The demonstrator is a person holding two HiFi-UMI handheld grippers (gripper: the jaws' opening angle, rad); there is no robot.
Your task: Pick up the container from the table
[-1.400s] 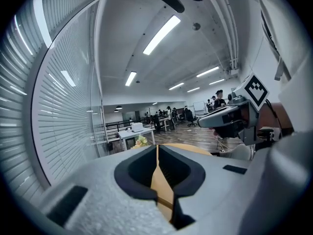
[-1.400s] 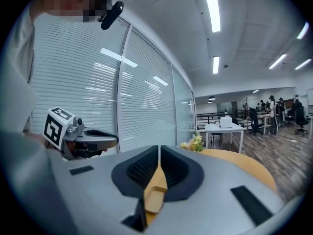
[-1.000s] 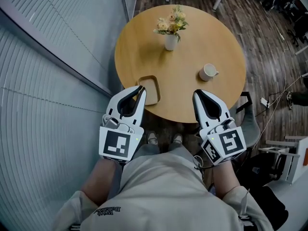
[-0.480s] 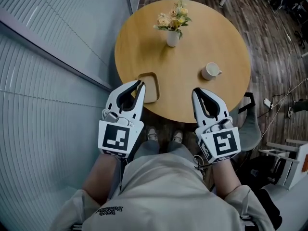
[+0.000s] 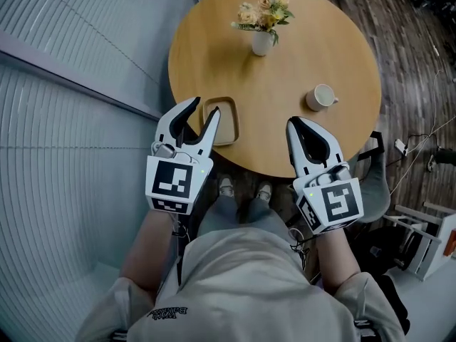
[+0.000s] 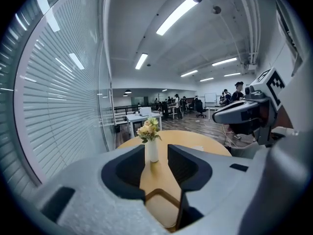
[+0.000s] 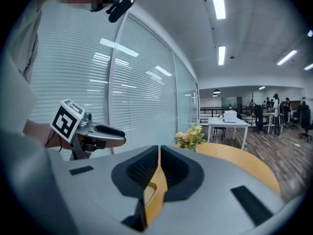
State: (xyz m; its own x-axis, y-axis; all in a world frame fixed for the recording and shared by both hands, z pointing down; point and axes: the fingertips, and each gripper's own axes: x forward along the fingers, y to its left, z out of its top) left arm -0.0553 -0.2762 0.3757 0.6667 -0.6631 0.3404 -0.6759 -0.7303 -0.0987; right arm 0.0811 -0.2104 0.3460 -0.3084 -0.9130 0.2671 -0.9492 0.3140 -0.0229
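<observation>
Both my hands have come down nearer the round table (image 5: 313, 55). My left gripper (image 5: 205, 105) has just opened its jaws wide, and nothing is between them. The tan container (image 5: 226, 120) sits at the table's near edge, just beside those jaws. My right gripper (image 5: 293, 122) is closed and empty.

1. Left tool (image 5: 205, 107): white shell, black inner pads, jaws just opening with nothing gripped; black-and-white marker cube (image 5: 173, 184) at six o'clock.
2. Right tool (image 5: 293, 124): same white-and-black build, with a second marker cube (image 5: 336, 204).
3. Pale short-sleeved T-shirt (image 5: 249, 276), dark lettering (image 5: 169, 311) at seven o'clock; grey trousers (image 5: 235, 221), pale shoes (image 5: 226, 187).
</observation>
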